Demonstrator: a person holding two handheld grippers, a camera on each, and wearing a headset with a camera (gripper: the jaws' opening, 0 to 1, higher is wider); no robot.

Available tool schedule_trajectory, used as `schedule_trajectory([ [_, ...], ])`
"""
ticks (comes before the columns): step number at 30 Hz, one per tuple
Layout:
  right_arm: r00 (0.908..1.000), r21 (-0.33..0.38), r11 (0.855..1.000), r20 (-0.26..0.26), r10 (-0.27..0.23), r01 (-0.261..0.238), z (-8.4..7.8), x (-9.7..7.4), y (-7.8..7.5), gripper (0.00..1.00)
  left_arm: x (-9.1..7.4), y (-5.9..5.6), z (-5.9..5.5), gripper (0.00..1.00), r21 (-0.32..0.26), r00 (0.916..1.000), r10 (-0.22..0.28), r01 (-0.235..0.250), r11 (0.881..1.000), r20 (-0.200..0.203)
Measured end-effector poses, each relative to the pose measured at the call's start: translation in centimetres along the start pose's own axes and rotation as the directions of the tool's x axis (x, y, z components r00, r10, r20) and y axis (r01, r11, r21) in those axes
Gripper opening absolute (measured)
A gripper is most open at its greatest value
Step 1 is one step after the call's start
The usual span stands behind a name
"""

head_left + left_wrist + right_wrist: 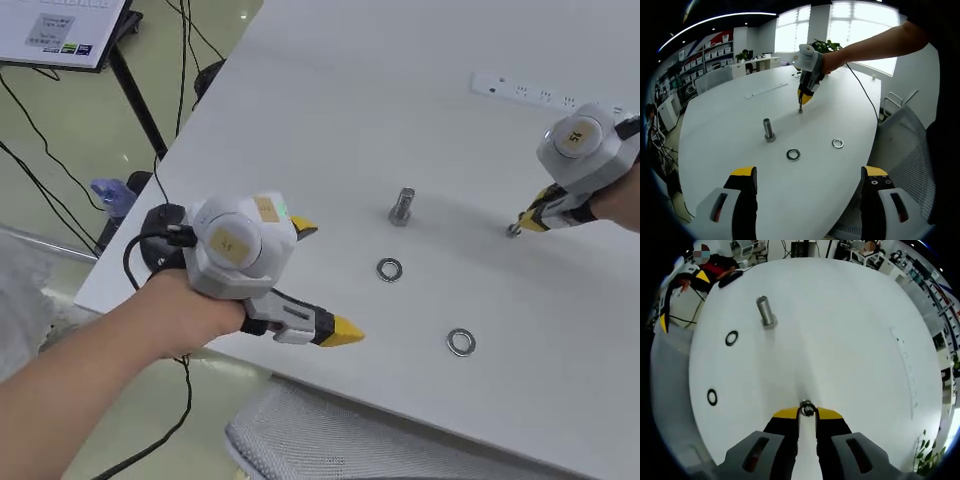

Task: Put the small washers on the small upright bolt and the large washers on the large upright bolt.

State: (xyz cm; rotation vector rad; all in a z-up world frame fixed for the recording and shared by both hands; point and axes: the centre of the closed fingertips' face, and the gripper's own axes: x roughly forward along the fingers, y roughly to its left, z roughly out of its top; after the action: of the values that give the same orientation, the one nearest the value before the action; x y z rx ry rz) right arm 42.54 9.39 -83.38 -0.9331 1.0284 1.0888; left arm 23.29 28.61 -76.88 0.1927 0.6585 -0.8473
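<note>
left gripper [328,282] at table edge [400,388], jaws apart; right gripper [807,416] jaws clamped on small washer [807,407].

I'm working in an open-plan office, or perhaps an office-style lab. I'm at a large white oval meeting worktop [730,130], with a grey mesh office chair [905,145] drawn up and a long white power strip [540,95] lying on it. Tall bright windows [860,20] run behind a green potted plant [826,46]. Wall shelves [705,57] hold what look like storage boxes, too blurred to be sure, with more white desks [757,62] nearby. A lit screen on a black stand [60,30] and black cables [30,160] sit over a pale glossy floor [80,200].
</note>
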Motion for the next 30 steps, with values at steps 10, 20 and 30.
schedule_trajectory([
  [10,0.9999,0.002,1.0,-0.009,0.012,-0.012,-0.5,1.1,0.1,0.12,0.0,-0.1,-0.1,0.85,-0.009,1.0,0.001,-0.001,1.0,0.0],
  [20,0.9995,-0.006,1.0,-0.021,0.024,-0.025,-0.8,2.0,0.5,0.13,-0.2,0.2,-0.4,0.85,-0.016,0.9999,0.005,-0.005,1.0,-0.009],
  [30,0.9993,-0.01,0.999,-0.024,0.03,-0.03,-0.7,2.3,0.4,0.13,0.0,0.3,-0.6,0.84,-0.018,0.9999,0.0,0.0,1.0,-0.013],
])
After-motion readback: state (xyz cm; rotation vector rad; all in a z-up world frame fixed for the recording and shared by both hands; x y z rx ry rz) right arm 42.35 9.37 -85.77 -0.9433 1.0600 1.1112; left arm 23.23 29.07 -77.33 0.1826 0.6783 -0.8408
